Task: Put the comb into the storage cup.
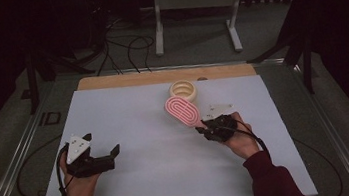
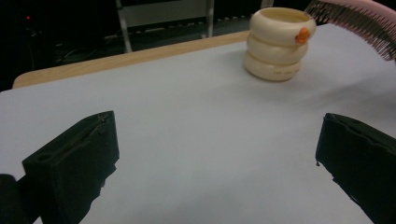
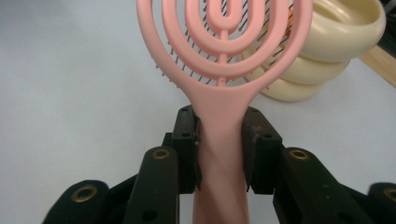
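A pink hairbrush (image 1: 182,110) with an oval openwork head is held above the white table sheet (image 1: 168,144); its handle (image 3: 219,154) is clamped between the jaws of my right gripper (image 1: 202,126), which is shut on it. Its dark bristles (image 2: 355,25) point down. Just beyond the brush head stands a cream ringed holder (image 1: 183,90) with an orange spot (image 2: 302,34); it stands close behind the brush head (image 3: 224,37) in the right gripper view. My left gripper (image 1: 114,153) rests at the left of the sheet, open, with nothing between its fingers (image 2: 74,163).
A wooden table edge (image 1: 160,76) runs along the far side of the sheet. Beyond it, on the floor, stand a white frame (image 1: 196,4) and black cables (image 1: 126,48). Dark stands flank the table.
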Available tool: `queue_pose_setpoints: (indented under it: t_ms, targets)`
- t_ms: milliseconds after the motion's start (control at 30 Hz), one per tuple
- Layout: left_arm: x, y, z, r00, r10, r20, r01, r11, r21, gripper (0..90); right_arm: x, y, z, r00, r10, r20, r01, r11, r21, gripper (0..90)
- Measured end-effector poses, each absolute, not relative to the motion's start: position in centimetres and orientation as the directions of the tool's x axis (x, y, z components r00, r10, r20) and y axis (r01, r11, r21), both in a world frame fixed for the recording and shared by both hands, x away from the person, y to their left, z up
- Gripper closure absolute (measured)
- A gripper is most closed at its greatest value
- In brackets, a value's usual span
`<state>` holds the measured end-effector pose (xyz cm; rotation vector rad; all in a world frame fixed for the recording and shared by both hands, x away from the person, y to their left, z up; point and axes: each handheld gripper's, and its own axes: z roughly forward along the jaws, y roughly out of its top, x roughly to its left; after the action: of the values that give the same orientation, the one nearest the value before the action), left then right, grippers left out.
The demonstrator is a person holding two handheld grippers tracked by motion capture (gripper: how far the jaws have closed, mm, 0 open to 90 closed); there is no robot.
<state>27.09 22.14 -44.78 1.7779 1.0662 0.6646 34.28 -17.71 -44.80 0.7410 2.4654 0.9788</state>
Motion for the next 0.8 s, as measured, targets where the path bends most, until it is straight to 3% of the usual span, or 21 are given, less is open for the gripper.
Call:
queue_pose_setpoints:
  t_ms: [800]
  targets:
    - [29.6, 17.7, -42.8, 0.564, 0.825, -0.032, 0.367, -0.215, 0.905, 0.0, 33.8, -15.9, -44.4, -0.776, 0.608, -0.166, 0.287, 0.575, 0.766, 69.9]
